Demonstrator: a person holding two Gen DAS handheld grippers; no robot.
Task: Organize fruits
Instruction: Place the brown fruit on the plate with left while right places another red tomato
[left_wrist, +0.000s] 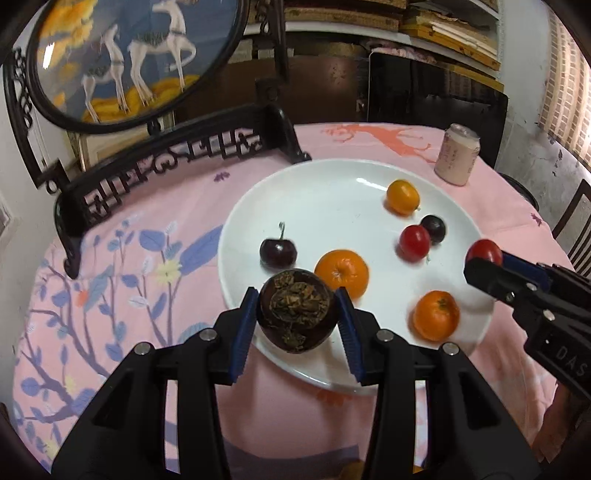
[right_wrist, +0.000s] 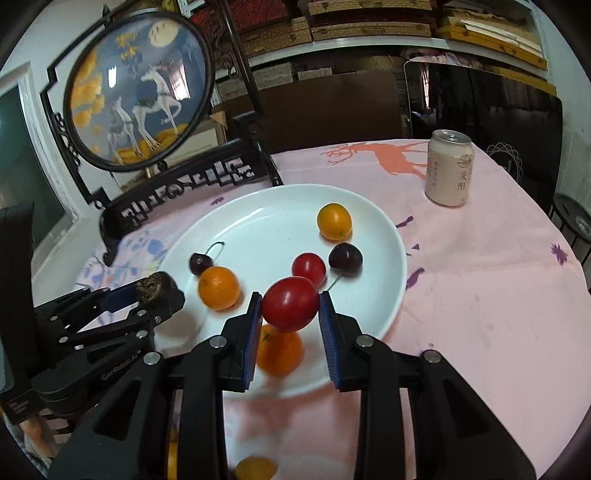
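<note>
Two hand-held black grippers with blue finger pads are hovering over a wide white ceramic plate (left_wrist: 280, 188) that is sitting on a round table draped in a pink floral tablecloth (left_wrist: 155, 236). The left gripper (left_wrist: 298, 317) is clamping a round, dark purple mangosteen (left_wrist: 298, 315) with a dried brownish calyx, its pads pressing both sides of the fruit above the plate's near rim. The right gripper (right_wrist: 290, 308) is squeezing a glossy red cherry tomato (right_wrist: 290, 303) between narrowly set pads, the fruit hanging clear above the plate.

Other fruit is lying in the plate: a dark stemmed cherry (left_wrist: 277, 252) just beside a bright orange tangerine (left_wrist: 341, 272), a second tangerine (left_wrist: 436, 314) near the right rim, a small yellow-orange kumquat (left_wrist: 402, 196) toward the far side, and a second red cherry tomato (left_wrist: 414, 243) touching another dark cherry (left_wrist: 433, 228).

A pale beige drink can (right_wrist: 447, 168) is standing upright on the cloth beyond the plate, well apart from it. A round framed picture of white deer on a carved black wooden stand (left_wrist: 166, 162) is standing at the table's far left edge.
</note>
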